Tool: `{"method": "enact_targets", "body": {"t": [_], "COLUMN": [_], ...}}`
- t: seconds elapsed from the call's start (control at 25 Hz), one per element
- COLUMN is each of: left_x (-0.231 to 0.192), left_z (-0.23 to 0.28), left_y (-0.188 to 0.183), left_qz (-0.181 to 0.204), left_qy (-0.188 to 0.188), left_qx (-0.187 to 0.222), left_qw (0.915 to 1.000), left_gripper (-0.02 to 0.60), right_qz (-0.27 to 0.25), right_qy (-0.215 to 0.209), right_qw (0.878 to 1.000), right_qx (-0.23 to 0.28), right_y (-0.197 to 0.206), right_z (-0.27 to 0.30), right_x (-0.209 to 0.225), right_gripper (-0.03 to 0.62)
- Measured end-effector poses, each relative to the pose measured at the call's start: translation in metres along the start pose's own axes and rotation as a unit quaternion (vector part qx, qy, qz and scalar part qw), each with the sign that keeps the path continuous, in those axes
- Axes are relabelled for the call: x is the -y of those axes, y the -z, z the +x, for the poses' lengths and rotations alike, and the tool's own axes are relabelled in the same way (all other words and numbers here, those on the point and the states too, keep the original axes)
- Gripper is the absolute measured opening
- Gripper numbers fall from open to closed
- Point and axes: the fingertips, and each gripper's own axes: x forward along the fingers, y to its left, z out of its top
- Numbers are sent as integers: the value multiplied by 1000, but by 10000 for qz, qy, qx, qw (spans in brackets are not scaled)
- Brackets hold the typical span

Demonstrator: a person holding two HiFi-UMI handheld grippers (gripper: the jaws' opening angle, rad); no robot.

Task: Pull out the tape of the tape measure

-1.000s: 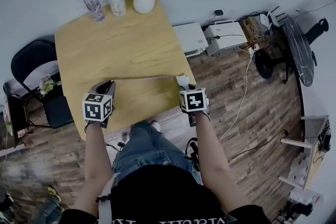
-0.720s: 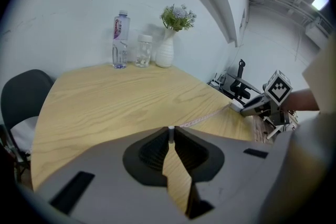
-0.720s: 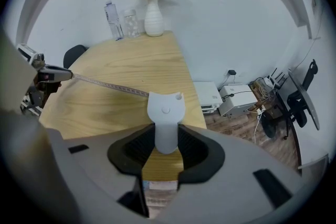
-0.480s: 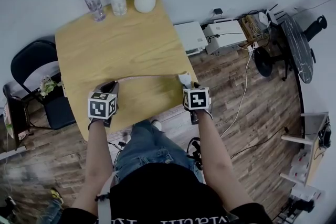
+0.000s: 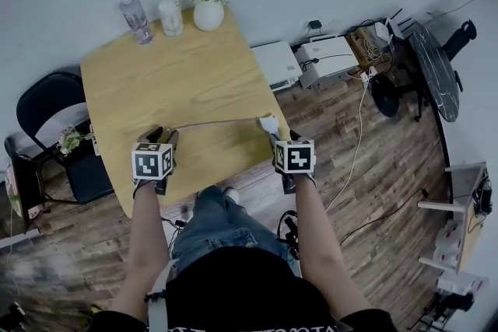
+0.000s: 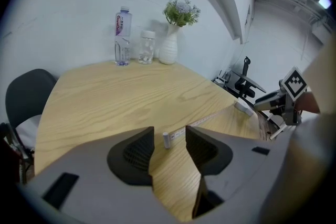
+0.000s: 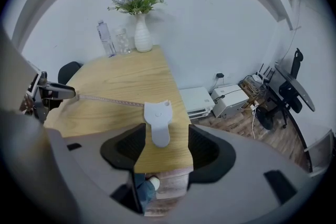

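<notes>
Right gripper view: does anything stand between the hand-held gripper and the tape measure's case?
Nothing visible does. The right hand-held gripper has just been opening its jaws. The white case lies on the table between them, and neither pad touches it.

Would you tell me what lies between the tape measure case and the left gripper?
The pulled-out tape runs over the table from the case to the left gripper, whose jaws have just been opening, its end between them: see the head view.
</notes>
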Motion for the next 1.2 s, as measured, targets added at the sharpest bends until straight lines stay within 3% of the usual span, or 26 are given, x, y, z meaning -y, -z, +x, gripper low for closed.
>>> {"method": "enact_targets", "body": {"t": [0.32,0.72,0.96,1.2], "left_x": [4,15,26,42], "left_z": [-16,-52,-71,-93], "left_y": [-19,-71,-105,-151], "left_qz": [53,345,530,705], "left_qy": [-89,-259,-266,-224], "left_qx": [204,823,1229,1823], "left_qw": [9997,9957,9906,9805], "left_gripper": [195,195,195,195], "right_qz": [41,115,397,281], "right_qy": [-307,-585,-687,-634], "right_qw": [9992,9940,9870,9754], "right_qx": [234,915,1399,2095], "right_y": [-18,-60,-82,-119], "right_z": [-22,-65,-93,-128], "right_x": [-5,-6,-6,-3], "right_gripper": [264,236,202,189]}}
